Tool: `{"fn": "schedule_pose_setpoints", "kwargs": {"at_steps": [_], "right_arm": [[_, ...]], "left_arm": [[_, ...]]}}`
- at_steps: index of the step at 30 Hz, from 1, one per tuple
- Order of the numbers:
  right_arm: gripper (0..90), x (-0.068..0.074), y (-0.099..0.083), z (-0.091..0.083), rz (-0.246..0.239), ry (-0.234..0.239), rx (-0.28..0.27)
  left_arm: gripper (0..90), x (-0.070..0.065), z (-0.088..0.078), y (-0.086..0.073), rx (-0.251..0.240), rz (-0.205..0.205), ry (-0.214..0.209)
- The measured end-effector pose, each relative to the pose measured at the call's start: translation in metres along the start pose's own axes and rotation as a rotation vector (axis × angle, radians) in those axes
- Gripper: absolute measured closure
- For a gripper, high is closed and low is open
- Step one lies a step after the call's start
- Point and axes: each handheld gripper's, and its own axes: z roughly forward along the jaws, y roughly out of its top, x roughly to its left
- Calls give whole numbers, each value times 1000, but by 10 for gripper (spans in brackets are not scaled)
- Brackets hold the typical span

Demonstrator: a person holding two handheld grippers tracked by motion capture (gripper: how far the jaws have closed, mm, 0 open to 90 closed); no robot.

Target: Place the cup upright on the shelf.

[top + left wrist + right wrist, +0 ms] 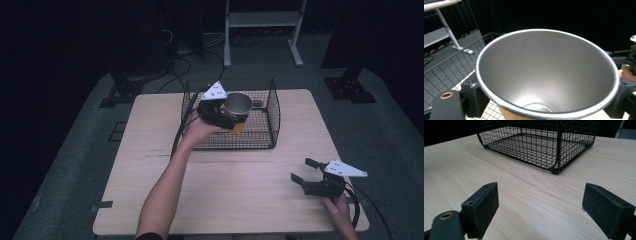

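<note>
Steel cup, tan-bodied with a bright metal lining, was held by the left gripper above the wire basket, over its near-left part and clear of the mesh floor. In the left gripper view the jaws sat clamped against the cup's outer wall on either side, mouth tilted toward the camera, interior empty.

Right gripper rested low over the table, well apart from the basket on its near-right side; jaws stood wide, nothing between them. In the right gripper view the basket lay ahead across bare wood.

Judgement on the step: the cup looked bound for the basket. Best done by bringing it upright before lowering, keeping its base away from the basket's near wall, setting it flat on the mesh, and only then easing the grip so it does not tip on the wires.

No brand, label or legible writing seen on cup, basket or grippers.
</note>
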Motion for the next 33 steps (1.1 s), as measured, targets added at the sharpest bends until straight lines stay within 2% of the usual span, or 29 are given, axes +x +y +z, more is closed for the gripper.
{"fn": "schedule_pose_setpoints", "kwargs": {"at_steps": [16, 22, 26, 33], "right_arm": [[128, -1, 0, -1, 6, 6, -6], [128, -1, 0, -1, 9, 7, -6], [128, -1, 0, -1, 6, 8, -7], [128, -1, 0, -1, 7, 12, -11]], "left_arm": [[135, 20, 18, -1, 24, -15, 4], [135, 28, 25, -3, 31, -29, -8], [135, 33, 31, -8, 28, -36, -11], [135, 43, 42, -14, 58, -49, -16]]}}
